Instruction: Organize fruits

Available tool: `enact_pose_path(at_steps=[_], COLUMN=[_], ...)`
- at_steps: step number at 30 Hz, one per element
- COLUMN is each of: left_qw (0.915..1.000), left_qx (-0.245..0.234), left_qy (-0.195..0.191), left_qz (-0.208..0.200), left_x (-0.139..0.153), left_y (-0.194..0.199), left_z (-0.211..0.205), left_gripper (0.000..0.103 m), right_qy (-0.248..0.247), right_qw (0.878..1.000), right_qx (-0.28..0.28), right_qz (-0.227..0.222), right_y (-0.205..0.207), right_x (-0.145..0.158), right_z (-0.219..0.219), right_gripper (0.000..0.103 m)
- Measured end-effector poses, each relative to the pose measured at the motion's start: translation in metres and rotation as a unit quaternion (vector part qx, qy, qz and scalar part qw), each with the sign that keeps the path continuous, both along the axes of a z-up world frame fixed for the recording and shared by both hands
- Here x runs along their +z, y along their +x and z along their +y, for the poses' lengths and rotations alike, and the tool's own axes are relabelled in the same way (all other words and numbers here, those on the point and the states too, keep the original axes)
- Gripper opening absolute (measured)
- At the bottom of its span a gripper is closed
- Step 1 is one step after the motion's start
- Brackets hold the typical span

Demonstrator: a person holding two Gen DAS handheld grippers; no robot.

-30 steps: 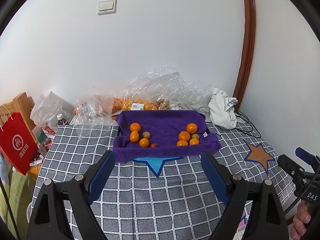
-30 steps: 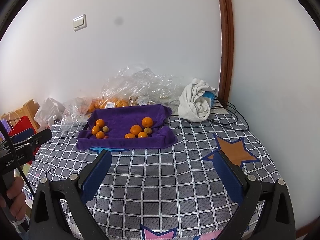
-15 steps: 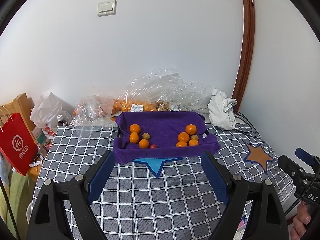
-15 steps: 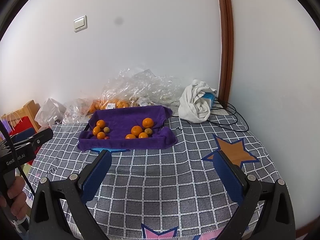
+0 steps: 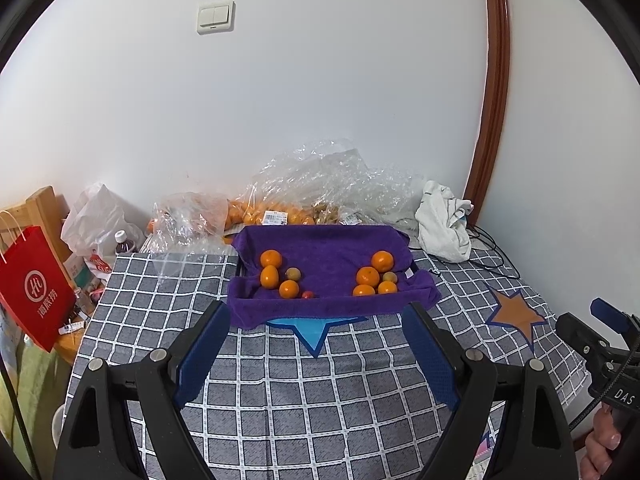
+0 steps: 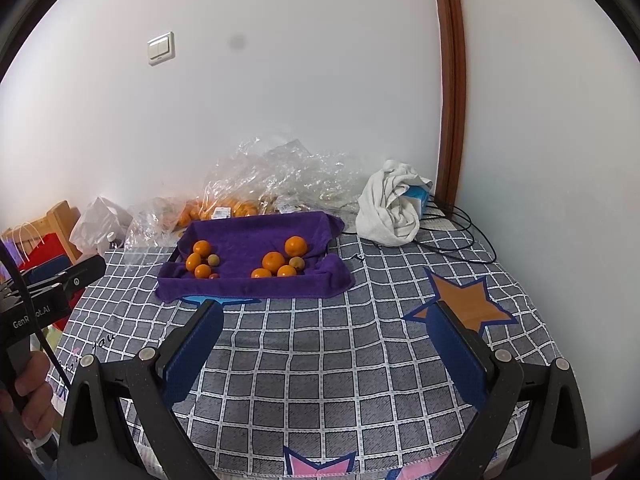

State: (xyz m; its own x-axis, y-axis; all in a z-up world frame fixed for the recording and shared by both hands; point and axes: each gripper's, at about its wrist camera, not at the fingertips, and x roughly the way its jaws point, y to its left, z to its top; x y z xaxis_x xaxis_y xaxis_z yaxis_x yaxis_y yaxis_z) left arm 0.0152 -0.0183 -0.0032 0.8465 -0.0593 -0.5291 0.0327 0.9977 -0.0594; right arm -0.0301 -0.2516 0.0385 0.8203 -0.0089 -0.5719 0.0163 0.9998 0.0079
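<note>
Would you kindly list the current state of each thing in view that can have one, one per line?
left gripper: open, empty, short of the tray.
right gripper: open, empty.
purple towel: draped over a tray, holding two groups of fruit.
oranges: loose on the towel.
clear plastic bags: crumpled, some holding oranges.
white cloth: bunched up.
red paper bag: upright.

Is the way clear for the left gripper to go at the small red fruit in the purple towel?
Probably yes: the left gripper is open, only bare checked cloth lies ahead, and the red fruit sits nearest, behind the purple towel edge.
</note>
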Motion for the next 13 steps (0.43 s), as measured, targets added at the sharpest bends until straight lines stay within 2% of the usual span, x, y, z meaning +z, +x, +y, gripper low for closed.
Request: enact_pose_path(at_steps=[13], left_qw=[1.0000], left_qx=[-0.001], left_qy=[0.002], left_qz=[-0.001], left_x=[0.0010], left_y=[-0.0008], left_z=[0.0032], left_gripper=[0.087], right_qy=[-0.006], right_qw=[1.000], right_qx=[0.003], right_qz=[-0.001], right_y=[0.0011], right_x=[0.0012], right_z=[0.0068], right_gripper=[0.100])
